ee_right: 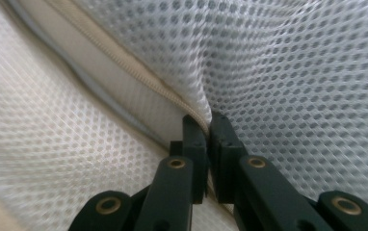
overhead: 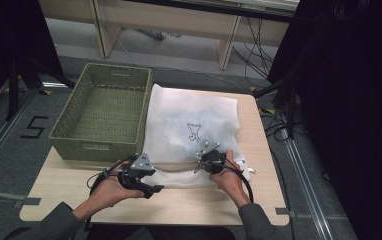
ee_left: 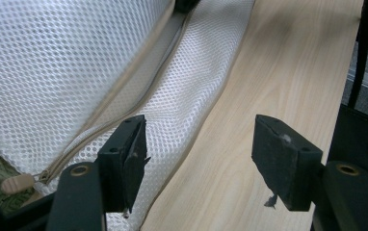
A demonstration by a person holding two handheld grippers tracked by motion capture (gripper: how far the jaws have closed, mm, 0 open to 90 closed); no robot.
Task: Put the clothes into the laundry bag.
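My right claw [ee_right: 209,126] was clamped on the mesh bag [overhead: 191,127] at its zipper [ee_right: 138,82], near edge. My left claw [ee_left: 199,159] stood apart, nothing between, over the bag's edge and bare worktop [ee_left: 278,72]. Bag lay flat beside the basket [overhead: 104,110].

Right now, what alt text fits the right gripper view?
The right gripper, jaws shut, pinches the white mesh laundry bag at its beige zipper seam. Mesh fabric spreads on both sides of the zipper.
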